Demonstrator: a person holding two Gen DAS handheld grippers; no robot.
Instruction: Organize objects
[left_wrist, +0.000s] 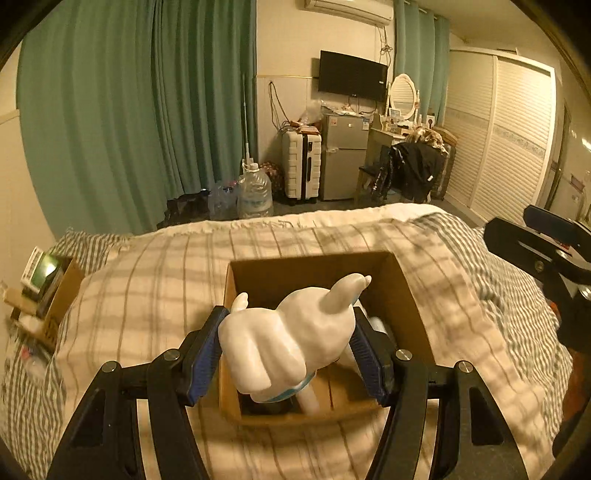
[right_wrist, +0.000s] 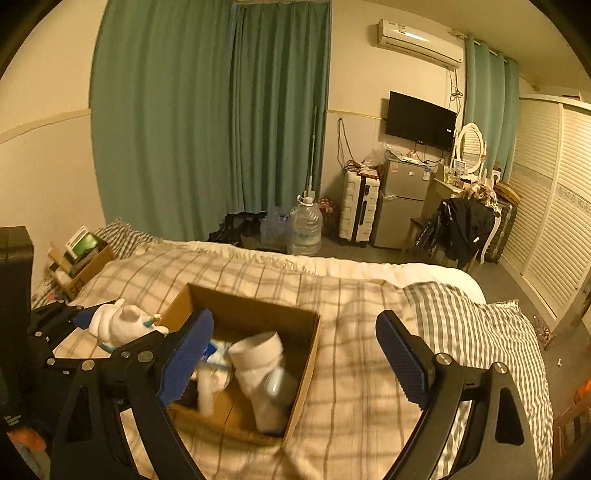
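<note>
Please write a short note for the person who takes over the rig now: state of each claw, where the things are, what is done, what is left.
Left claw: shut on the white toy figure, held above the cardboard box on the bed.
Right claw: open, empty, beside the box.
Done: a white roll and other blurred items already lie in the box.
Left: lower the figure into the box and release.

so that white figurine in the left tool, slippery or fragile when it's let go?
The white figurine looks glossy and hard, so probably slick against the pads. Thin ears and legs look chip-prone. Dropped into the cardboard box, it would likely tip against the items inside.
</note>
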